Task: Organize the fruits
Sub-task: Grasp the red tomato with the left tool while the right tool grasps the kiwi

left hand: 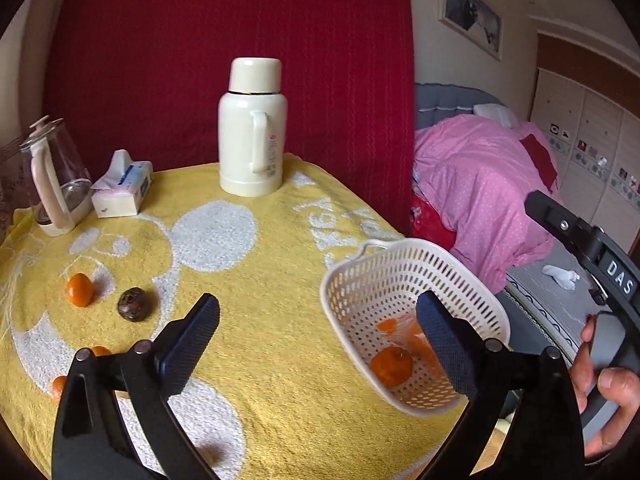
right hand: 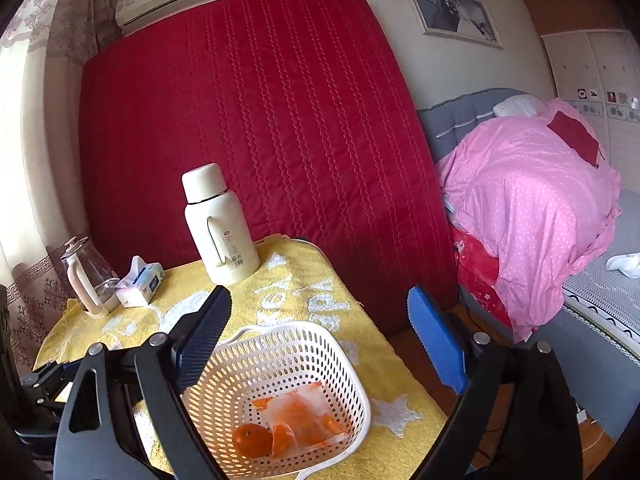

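Presently on the yellow towel (left hand: 280, 320): white basket (left hand: 400, 264) at its right edge, holding one orange (left hand: 391, 366) and a clear packet of orange pieces (right hand: 300, 420). Left of the basket, well apart: loose orange (left hand: 80, 289), dark round fruit (left hand: 134, 304), two more oranges partly hidden. Left gripper (left hand: 318, 354), jaws spread, empty, sits between basket and loose fruit, nearer them. Right gripper (right hand: 320, 344), likewise spread and empty, hangs over the basket.
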The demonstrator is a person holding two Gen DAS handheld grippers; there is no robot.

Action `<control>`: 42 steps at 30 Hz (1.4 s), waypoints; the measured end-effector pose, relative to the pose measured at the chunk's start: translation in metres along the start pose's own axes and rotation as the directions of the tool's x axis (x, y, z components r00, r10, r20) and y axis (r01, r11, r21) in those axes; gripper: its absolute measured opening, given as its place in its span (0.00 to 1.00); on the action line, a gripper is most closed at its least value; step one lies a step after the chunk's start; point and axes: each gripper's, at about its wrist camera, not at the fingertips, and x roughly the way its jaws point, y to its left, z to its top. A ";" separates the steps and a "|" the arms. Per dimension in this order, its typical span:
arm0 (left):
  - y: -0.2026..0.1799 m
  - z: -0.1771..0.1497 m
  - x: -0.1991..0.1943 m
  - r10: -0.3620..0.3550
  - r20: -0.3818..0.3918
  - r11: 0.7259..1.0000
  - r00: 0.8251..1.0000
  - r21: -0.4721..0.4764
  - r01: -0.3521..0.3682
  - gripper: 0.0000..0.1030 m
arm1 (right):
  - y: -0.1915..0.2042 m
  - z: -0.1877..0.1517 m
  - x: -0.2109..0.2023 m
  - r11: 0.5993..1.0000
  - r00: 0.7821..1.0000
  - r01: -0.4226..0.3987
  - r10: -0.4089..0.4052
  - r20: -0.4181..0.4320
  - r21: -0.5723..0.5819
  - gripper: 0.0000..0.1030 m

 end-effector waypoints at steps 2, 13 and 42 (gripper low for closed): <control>0.012 0.003 -0.006 0.033 0.022 0.999 0.999 -0.027 -0.032 0.95 | 0.005 -0.001 -0.002 1.000 1.000 -0.008 0.008 0.009 -0.013 0.90; 0.100 0.007 -0.051 0.045 0.080 0.974 0.996 -0.225 -0.026 0.95 | 0.044 -0.012 -0.015 0.990 0.993 -0.099 0.106 0.059 -0.101 0.97; 0.216 -0.117 -0.073 0.247 -0.153 0.940 0.957 -0.202 -0.275 0.87 | 0.214 -0.132 -0.003 0.821 0.829 -0.494 0.347 -0.438 -0.285 0.97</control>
